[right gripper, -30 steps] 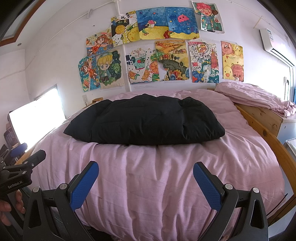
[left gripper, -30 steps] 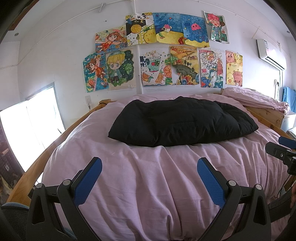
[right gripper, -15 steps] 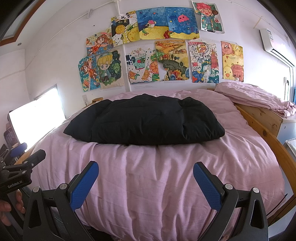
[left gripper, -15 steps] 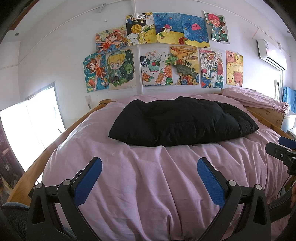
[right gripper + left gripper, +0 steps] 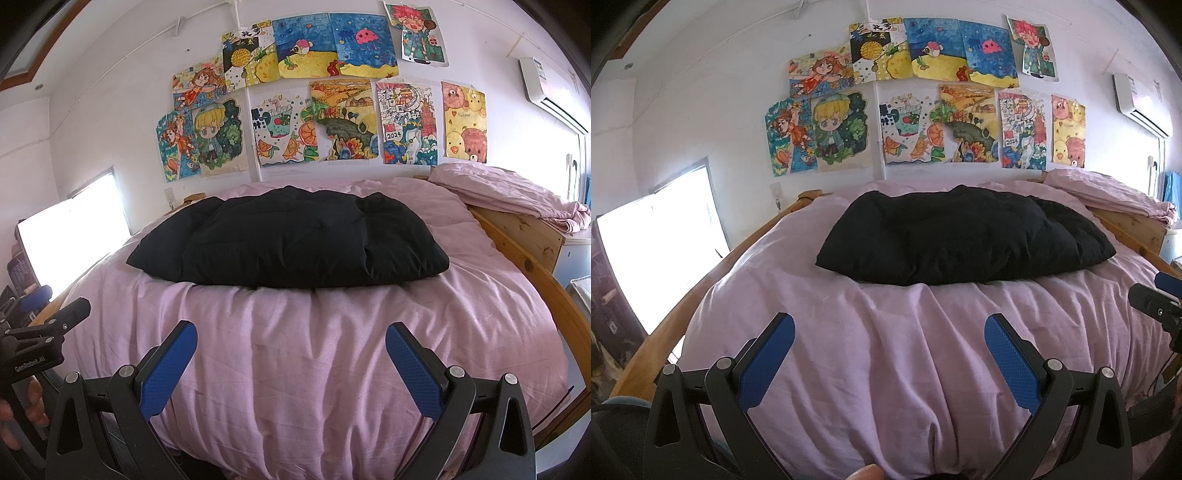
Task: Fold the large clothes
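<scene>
Hovering agape, both tongs (image 5: 889,338) (image 5: 291,345) face black garment (image 5: 295,240) on pink bedsheet (image 5: 332,332).

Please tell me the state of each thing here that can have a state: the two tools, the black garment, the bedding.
Left tool: open, holding nothing, above the sheet.
Right tool: open, holding nothing.
Black padded jacket: lying flat across the bed, touched by neither tool.
Pink bed sheet: spread out, wrinkled.
Pink cloth on the wooden cabinet: loosely bundled.

Daylight floods from the blown-out window (image 5: 661,254); the frames are sharp, with fisheye bending and dark corners.
</scene>
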Available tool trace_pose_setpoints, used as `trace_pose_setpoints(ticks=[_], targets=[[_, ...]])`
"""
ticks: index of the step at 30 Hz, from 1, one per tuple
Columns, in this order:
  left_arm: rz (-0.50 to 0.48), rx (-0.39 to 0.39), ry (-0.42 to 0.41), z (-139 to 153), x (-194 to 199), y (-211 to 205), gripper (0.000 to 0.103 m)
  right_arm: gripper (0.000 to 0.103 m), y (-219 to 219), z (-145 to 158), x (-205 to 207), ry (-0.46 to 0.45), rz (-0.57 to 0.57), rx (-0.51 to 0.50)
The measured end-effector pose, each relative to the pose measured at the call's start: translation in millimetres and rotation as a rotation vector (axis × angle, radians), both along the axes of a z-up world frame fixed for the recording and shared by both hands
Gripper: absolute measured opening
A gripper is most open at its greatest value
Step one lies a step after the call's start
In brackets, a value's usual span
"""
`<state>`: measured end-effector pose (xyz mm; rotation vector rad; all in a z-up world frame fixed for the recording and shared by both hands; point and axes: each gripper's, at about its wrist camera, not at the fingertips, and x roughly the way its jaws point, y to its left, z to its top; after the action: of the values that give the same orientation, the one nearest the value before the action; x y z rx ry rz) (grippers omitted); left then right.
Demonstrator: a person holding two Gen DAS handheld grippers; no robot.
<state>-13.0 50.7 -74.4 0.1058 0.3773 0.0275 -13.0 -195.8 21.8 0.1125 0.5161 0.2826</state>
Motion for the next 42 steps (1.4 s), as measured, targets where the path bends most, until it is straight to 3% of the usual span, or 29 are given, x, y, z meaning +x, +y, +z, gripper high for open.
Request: trace_pose_setpoints(ticks=[42], targets=[[-0.037,0.020,-0.015,1,-2,11,0.101,0.103,2,1,0,0.003,0.000,-0.003]])
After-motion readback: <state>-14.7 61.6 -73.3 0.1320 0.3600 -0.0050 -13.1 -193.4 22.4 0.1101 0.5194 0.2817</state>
